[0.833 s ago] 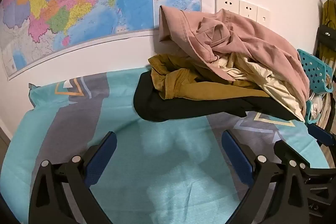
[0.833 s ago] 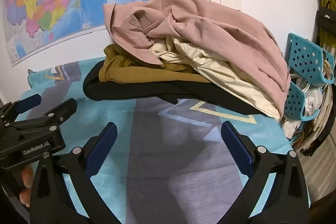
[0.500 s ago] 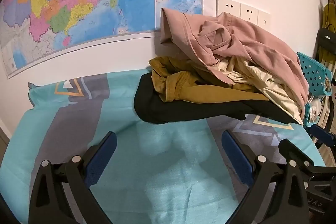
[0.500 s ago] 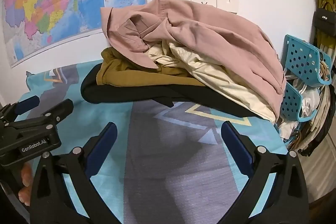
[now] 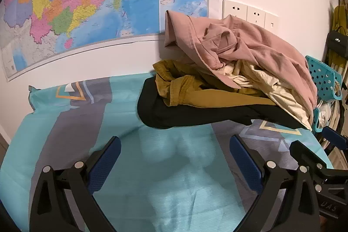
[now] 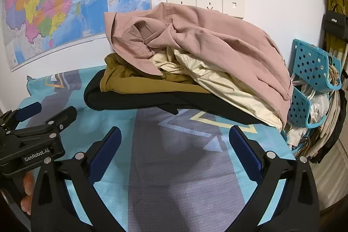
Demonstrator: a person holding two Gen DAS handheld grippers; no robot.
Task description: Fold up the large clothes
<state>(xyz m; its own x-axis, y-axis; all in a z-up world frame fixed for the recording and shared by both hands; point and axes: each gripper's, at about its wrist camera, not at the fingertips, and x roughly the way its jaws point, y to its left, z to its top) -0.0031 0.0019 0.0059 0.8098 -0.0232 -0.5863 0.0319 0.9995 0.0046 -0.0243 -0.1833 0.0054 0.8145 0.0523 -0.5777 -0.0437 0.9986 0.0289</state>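
A heap of clothes lies against the wall on a teal and grey sheet (image 5: 71,123). A pink garment (image 5: 250,47) (image 6: 206,36) is on top, over a cream one (image 5: 276,88) (image 6: 217,79), a mustard one (image 5: 195,92) (image 6: 134,82) and a black one (image 5: 195,114) (image 6: 134,99) at the bottom. My left gripper (image 5: 174,149) is open and empty above the sheet, short of the black garment. My right gripper (image 6: 174,142) is open and empty, also short of the pile. The left gripper also shows at the left of the right wrist view (image 6: 43,114).
A colourful map (image 5: 76,3) hangs on the wall at left. Wall sockets (image 6: 204,1) sit above the pile. A teal perforated basket (image 6: 311,71) with items stands at the right edge of the bed, with bags hanging behind it.
Both grippers have moved slightly closer to the pile and a little to the right. Both stay open.
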